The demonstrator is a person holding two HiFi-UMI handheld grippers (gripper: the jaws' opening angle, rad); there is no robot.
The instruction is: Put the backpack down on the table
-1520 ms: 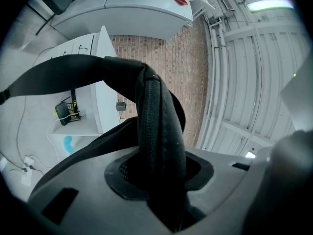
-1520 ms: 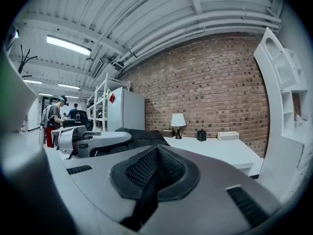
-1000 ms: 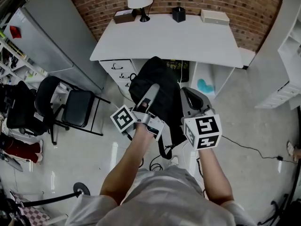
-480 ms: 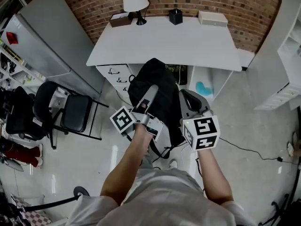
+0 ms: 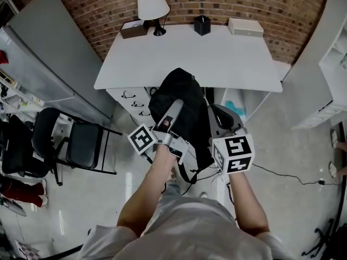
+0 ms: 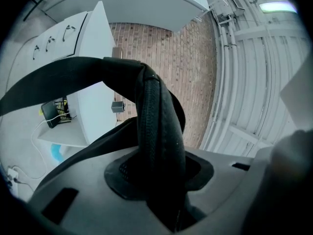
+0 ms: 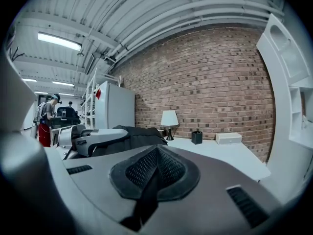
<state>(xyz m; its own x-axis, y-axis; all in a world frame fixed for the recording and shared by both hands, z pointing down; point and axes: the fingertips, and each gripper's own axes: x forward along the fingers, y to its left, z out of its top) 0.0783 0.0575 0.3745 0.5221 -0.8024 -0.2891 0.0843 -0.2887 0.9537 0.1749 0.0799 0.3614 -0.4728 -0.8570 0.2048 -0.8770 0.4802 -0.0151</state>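
The person wears a loose, light grey top [image 5: 184,226] with short sleeves. The left gripper [image 5: 174,106] has a long, tapering shell of smooth pale grey plastic. The right gripper [image 5: 218,111] has the same grey shell, more rounded, with a dark inset along it. Each carries a white cube printed with bold black square markers: the left cube [image 5: 142,140] and the right cube [image 5: 234,153]. Seen up close, each jaw bears a black rubber pad [image 7: 171,173] with a fine mesh texture, and narrow dark rectangular slots [image 7: 247,199] are cut into the grey casing.
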